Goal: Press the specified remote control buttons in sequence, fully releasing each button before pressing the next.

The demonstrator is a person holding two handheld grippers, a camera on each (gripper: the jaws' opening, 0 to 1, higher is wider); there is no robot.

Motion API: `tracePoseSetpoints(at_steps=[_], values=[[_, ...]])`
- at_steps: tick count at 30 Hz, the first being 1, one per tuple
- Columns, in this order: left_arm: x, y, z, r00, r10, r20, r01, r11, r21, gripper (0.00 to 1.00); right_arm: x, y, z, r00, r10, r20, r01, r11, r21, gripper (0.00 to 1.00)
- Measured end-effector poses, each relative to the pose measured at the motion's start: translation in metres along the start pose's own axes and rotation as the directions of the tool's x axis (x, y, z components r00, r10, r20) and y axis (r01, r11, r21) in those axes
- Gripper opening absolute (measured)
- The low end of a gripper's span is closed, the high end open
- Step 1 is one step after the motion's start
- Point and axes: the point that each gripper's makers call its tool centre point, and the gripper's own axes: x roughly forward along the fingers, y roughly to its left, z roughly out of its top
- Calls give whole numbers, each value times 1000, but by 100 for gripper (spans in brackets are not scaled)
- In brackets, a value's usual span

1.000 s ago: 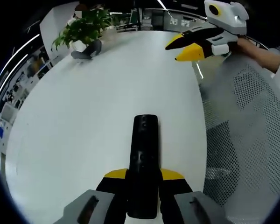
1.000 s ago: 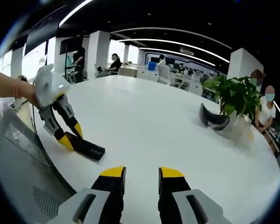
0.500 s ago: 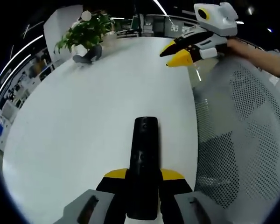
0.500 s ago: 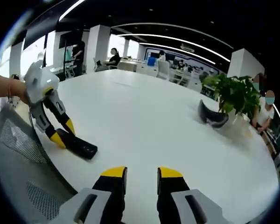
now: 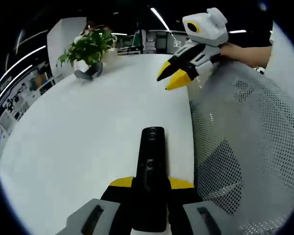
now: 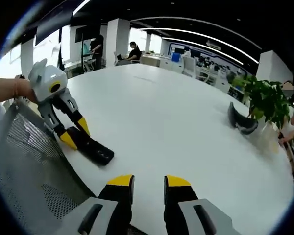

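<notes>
On the far left of the left gripper view a potted plant [image 5: 88, 45] stands at the far edge of the white desk [image 5: 78, 127], with a dark curved object [image 5: 89, 72] lying just beside it. At the middle bottom, the left tool [image 5: 150, 183] is clamped on the near end of the black remote control [image 5: 151, 169], whose length runs forward over the desk, close to the desk's right edge. Upper right, the right tool [image 5: 172, 78] hangs in the air above that edge — held by a hand [image 5: 230, 49], yellow tips close together and touching nothing. To the right of it, a white mesh chair back [image 5: 245, 147] fills the side of the view. In the right gripper view, the mesh chair back [image 6: 34, 161] is at the left, then the left tool [image 6: 74, 132] pinching the remote control [image 6: 93, 148] near the desk's edge. At the bottom centre the right tool [image 6: 148, 182] has a narrow gap between its jaws, nothing in it. Far right, the potted plant [image 6: 267, 100] and the dark curved object [image 6: 241, 120] sit on the desk [image 6: 176, 122].
</notes>
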Motion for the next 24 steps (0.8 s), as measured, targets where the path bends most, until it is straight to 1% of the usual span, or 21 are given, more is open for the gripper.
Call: tracePoseSetpoints(at_steps=[1, 2, 3, 4, 5, 6, 7, 9, 11, 13, 14, 15, 16, 17, 18, 19, 20, 22, 24], values=[[0, 0, 0, 1000, 7, 12, -6, 1000, -7, 24, 0, 2, 1, 1000, 9, 4, -9, 1000, -8, 22], [0, 0, 1, 999, 17, 31, -16, 999, -28, 24, 0, 9, 5, 999, 41, 21, -41, 999, -6, 21], [0, 0, 0, 999, 17, 33, -15, 999, -33, 24, 0, 13, 10, 997, 65, 46, -65, 998, -1, 21], [0, 0, -1, 999, 14, 31, -13, 999, -38, 24, -2, 18, 14, 992, 108, 72, -110, 994, 23, 21], [0, 0, -1, 1000, 16, 27, -15, 999, -41, 24, -3, 21, 17, 987, 133, 93, -138, 990, 42, 20], [0, -1, -1, 1000, 17, 21, -16, 999, -39, 24, -5, 25, 19, 980, 169, 106, -175, 983, 51, 20], [1, -1, -1, 1000, 13, 12, -13, 999, -34, 24, -6, 28, 20, 976, 189, 109, -195, 979, 53, 20], [1, 0, -2, 1000, 13, 8, -13, 999, -33, 24, -6, 33, 18, 971, 218, 101, -223, 974, 34, 18], [1, 0, -2, 1000, 8, 14, -8, 1000, -28, 24, -5, 35, 18, 970, 227, 90, -231, 972, 36, 14], [1, 0, -3, 1000, 4, 31, -4, 1000, -21, 24, -6, 39, 24, 963, 252, 96, -260, 963, 72, 8], [1, 0, -4, 999, 1, 39, 0, 1000, -20, 24, -7, 41, 29, 959, 262, 110, -272, 958, 90, 4], [1, -1, -3, 999, -4, 47, 4, 1000, -16, 24, -7, 41, 30, 957, 269, 111, -281, 954, 103, 0], [1, -1, -3, 998, -9, 57, 10, 1000, -9, 24, -7, 42, 30, 955, 275, 111, -286, 953, 104, 0], [0, -1, -3, 998, -14, 62, 14, 1000, -6, 24, -4, 40, 29, 960, 261, 98, -273, 952, 137, 0], [0, -3, -3, 997, -29, 68, 28, 1000, 11, 24, -2, 39, 21, 964, 263, 46, -267, 950, 162, 0], [-1, -4, -3, 997, -33, 70, 32, 999, 19, 24, -2, 40, 14, 963, 271, 4, -267, 946, 182, 0], [-1, -3, -3, 996, -35, 82, 33, 999, 21, 24, 0, 43, 12, 959, 283, -21, -274, 941, 198, 0], [-1, -4, -3, 994, -33, 103, 32, 999, 14, 25, 6, 43, 19, 961, 278, -4, -272, 944, 186, 0], [-1, -8, -2, 991, -36, 127, 35, 999, 16, 28, 11, 47, 20, 956, 293, -28, -285, 945, 162, 0]])
